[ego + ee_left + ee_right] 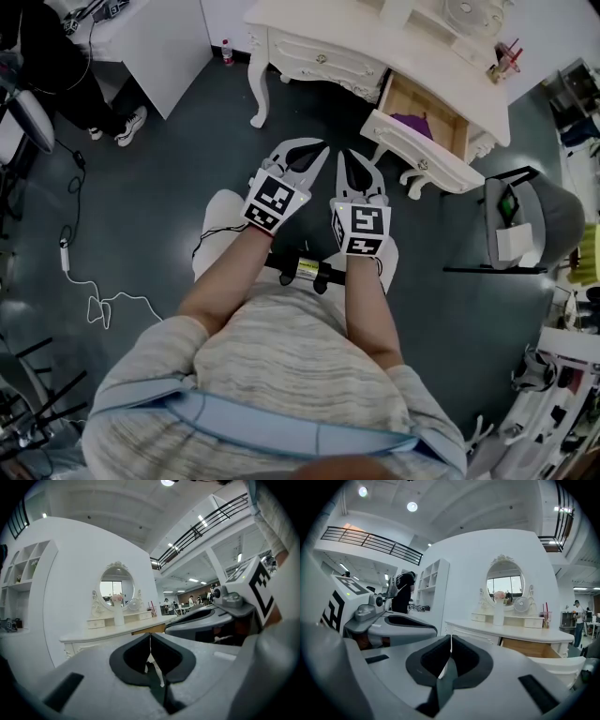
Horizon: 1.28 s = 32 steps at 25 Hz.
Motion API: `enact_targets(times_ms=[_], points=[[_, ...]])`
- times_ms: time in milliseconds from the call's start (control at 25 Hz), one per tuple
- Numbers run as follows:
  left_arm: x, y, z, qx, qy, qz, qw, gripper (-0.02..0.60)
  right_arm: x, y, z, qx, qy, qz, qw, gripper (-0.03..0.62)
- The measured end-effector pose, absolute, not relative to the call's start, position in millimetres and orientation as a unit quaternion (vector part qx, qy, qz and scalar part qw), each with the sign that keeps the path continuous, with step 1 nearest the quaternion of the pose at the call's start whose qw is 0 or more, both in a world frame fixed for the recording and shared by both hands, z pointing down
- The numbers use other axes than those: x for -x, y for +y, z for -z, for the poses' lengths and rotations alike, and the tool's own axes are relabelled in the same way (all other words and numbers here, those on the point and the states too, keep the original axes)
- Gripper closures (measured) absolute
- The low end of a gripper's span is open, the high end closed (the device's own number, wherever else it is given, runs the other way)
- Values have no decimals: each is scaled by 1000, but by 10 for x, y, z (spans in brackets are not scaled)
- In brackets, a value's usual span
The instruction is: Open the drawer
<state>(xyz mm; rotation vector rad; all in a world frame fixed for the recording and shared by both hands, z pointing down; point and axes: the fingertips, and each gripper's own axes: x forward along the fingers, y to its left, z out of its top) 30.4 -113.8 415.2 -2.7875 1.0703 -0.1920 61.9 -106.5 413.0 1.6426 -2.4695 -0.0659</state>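
Head view: the left gripper (317, 150) and right gripper (345, 157) hang side by side, apart from the dressing table (375, 37), whose right-hand drawer (427, 141) already stands pulled out.

Left gripper view: the jaws are fully closed, with nothing between them.

Right gripper view: these jaws are likewise pressed together and empty.

The drawer looks like rigid, light wood that should slide easily. Its small round knob (423, 165) is the place to pinch, though it is probably slippery.
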Motion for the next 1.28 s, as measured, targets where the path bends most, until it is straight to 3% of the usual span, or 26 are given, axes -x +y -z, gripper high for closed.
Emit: enact_targets(times_ms=[680,1280], points=[[-345,-2276,-4294,917,378,102,79,568,-751,-2110,-4144,-570,-805,92,135,583],[-396,-2633,-4092,923,379,44,49,568,-875,-2457,-3988,-573,-809,83,103,583]])
